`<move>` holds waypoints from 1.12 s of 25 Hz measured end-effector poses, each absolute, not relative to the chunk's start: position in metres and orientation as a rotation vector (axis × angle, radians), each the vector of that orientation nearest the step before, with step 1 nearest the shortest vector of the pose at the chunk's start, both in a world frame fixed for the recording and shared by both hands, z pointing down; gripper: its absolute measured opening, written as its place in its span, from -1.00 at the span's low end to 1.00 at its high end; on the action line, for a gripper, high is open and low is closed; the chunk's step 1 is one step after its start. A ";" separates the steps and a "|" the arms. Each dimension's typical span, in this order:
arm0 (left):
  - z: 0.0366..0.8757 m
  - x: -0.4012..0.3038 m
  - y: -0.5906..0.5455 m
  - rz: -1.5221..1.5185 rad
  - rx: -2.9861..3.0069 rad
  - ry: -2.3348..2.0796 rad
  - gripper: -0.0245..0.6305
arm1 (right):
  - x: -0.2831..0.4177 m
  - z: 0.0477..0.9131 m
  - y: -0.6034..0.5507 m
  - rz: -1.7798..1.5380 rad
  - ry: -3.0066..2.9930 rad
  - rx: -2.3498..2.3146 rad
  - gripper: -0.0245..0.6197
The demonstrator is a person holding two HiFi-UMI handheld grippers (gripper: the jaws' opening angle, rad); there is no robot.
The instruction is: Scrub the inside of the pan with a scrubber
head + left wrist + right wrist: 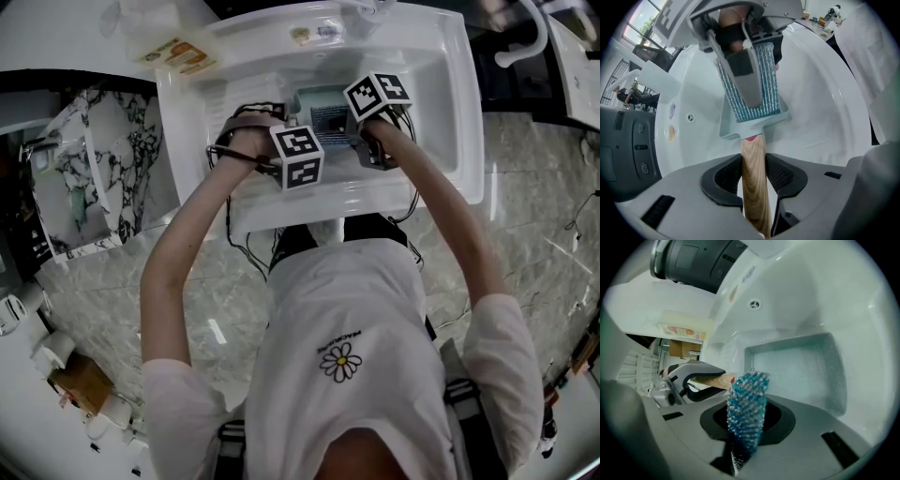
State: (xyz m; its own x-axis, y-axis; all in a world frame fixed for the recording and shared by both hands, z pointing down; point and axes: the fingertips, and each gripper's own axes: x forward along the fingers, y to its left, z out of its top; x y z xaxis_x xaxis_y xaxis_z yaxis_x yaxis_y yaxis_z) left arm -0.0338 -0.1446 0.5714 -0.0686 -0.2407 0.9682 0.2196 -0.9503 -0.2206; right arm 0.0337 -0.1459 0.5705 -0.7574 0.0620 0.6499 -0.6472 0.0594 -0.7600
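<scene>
Wooden handle (753, 164) clamped in left gripper (754, 177) fingers, steadying square pan (727, 124); right gripper (747, 430) fingers pinch blue scrubber (746, 401), pan interior just ahead, right gripper nearer.

No wording could be read with certainty. The white shirt (309, 300) carried one short line of small dark print above a daisy emblem (341, 361), too small to make out, and the packet (178, 54) at the far left bore orange printing that was illegible. Black-and-white square markers, with no letters, stood on the left cube (300, 157) and the right cube (378, 95).
</scene>
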 end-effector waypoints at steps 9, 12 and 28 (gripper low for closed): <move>0.572 -0.035 -0.144 -2.111 -1.898 -0.004 -0.43 | 0.085 0.535 -0.121 1.615 -1.969 0.777 -0.74; 0.573 -0.034 -0.144 -2.133 -1.892 -0.033 -0.43 | 0.094 0.528 -0.113 1.680 -1.986 0.815 -0.74; 0.575 -0.034 -0.144 -2.184 -1.780 -0.057 -0.42 | 0.119 0.534 -0.098 1.710 -1.968 0.908 -0.74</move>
